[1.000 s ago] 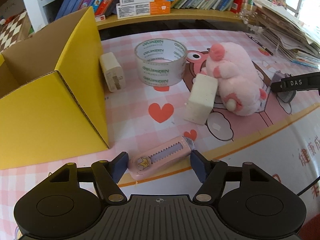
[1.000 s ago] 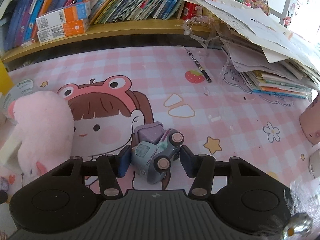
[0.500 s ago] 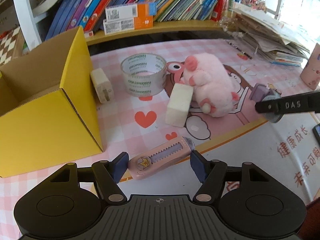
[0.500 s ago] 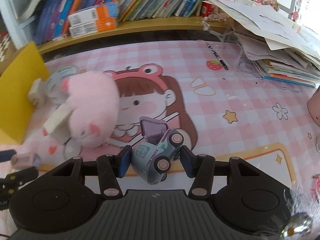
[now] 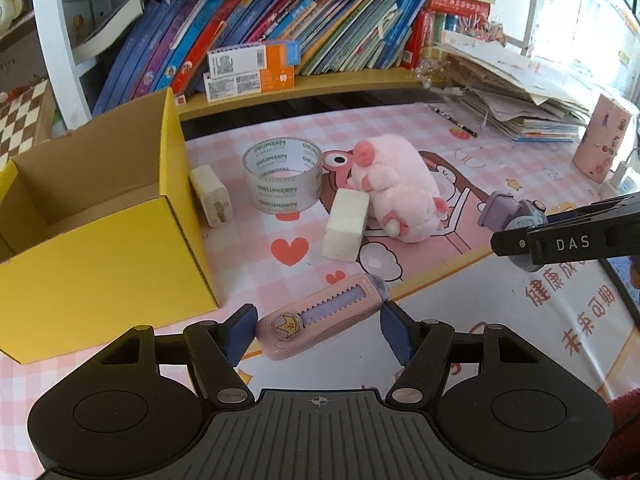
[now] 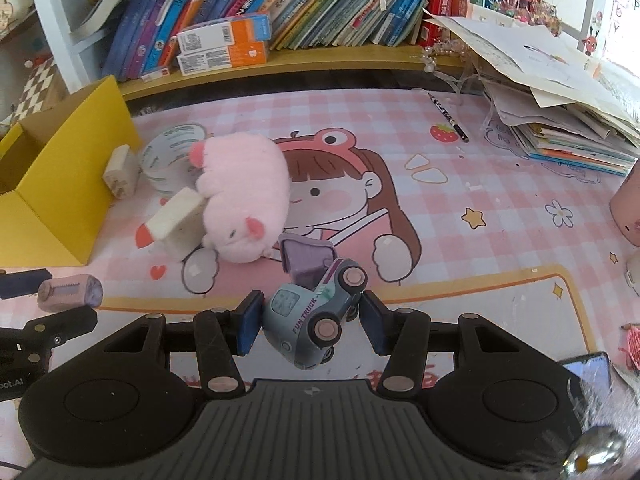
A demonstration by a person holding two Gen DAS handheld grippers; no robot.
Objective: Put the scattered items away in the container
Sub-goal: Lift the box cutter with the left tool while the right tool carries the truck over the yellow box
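Observation:
My left gripper (image 5: 318, 330) is shut on a pink utility knife (image 5: 320, 316), held above the mat near the front. The open yellow cardboard box (image 5: 100, 256) stands to its left; its inside looks bare. My right gripper (image 6: 310, 320) is shut on a grey-blue toy truck (image 6: 316, 312) with a purple bed, lifted off the mat. On the mat lie a tape roll (image 5: 282, 174), a white charger (image 5: 212, 196), a white foam block (image 5: 346, 224) and a pink plush (image 5: 396, 184). In the left wrist view the right gripper (image 5: 520, 236) shows at the right with the truck (image 5: 504, 210).
A shelf of books (image 5: 280, 28) runs along the back. A stack of papers and books (image 5: 516, 96) sits at the back right, with a pencil (image 6: 448, 114) beside it and a pink cup (image 5: 600, 144) at the right edge. The pink mat (image 6: 480, 184) is open on its right half.
Both grippers have risen and pulled back from the mat with their loads. The right one has carried the truck leftward, toward the plush and the box.

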